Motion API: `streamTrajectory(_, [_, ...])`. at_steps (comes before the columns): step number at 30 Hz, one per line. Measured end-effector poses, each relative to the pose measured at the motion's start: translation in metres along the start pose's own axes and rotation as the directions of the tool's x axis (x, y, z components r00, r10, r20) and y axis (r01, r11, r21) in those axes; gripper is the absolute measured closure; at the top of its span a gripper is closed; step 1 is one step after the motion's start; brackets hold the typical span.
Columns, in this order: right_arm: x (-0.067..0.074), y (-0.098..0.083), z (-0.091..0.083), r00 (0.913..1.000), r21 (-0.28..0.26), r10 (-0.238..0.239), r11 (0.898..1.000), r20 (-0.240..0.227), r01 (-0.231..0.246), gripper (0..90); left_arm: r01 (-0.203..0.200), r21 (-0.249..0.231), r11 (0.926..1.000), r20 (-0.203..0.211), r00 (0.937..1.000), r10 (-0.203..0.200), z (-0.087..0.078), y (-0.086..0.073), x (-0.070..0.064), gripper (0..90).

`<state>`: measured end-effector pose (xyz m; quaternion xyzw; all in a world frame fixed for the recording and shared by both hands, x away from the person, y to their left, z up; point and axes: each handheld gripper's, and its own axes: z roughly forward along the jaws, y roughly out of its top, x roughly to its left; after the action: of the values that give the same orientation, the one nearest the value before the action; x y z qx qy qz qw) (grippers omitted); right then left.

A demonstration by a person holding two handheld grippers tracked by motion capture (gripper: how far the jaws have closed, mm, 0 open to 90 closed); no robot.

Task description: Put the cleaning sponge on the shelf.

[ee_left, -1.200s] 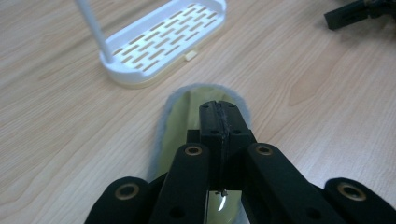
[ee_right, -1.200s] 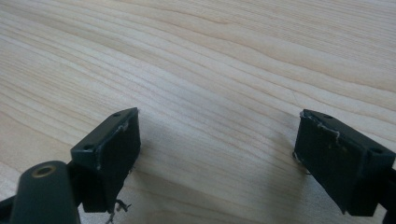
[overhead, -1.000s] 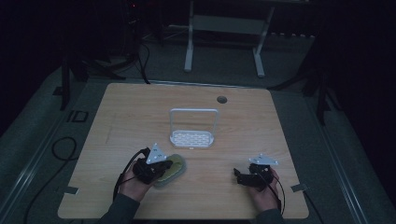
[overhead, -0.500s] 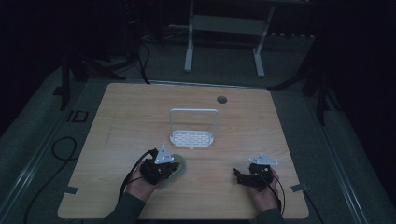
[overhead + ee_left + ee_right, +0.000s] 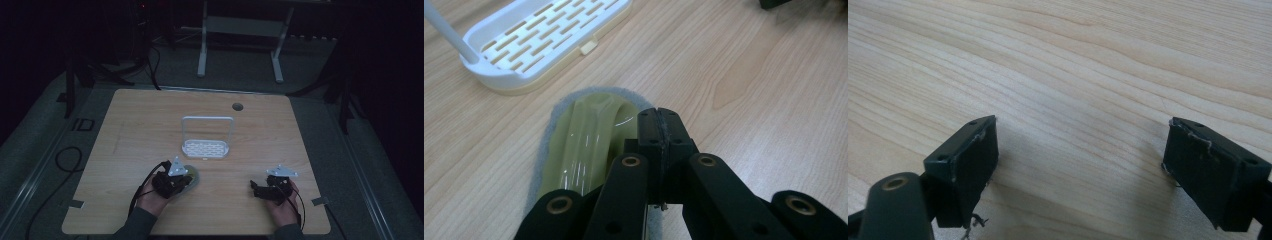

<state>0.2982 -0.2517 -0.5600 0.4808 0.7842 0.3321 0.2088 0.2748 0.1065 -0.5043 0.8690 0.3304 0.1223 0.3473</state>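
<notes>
While your left gripper [image 5: 659,131], jaws together, covers part of the green scrubber [image 5: 584,145] near the empty white rack [image 5: 544,42], your right gripper [image 5: 1080,170] gapes.

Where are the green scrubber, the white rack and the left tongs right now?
Green scrubber [image 5: 584,140]: left gripper view, on its glossy green top.
White rack [image 5: 205,148]: high view, on its slotted base.
Left tongs [image 5: 659,120]: left gripper view, at the closed tips over the scrubber's edge.

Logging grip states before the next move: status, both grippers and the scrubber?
Left gripper shut over scrubber, no grip visible. Right gripper open, empty, over bare table. White rack just beyond scrubber, path unobstructed.
</notes>
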Motion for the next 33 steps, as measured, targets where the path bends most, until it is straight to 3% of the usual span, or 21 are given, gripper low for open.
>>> streamTrajectory(33, [0.0, 0.0, 0.0, 1.0, 0.0, 0.0, 1.0, 0.0, 0.0, 14.0, 0.065, 0.013, 0.9978, -0.026, 0.9976, -0.064, 0.001, -0.007, 0.013, 89.8])
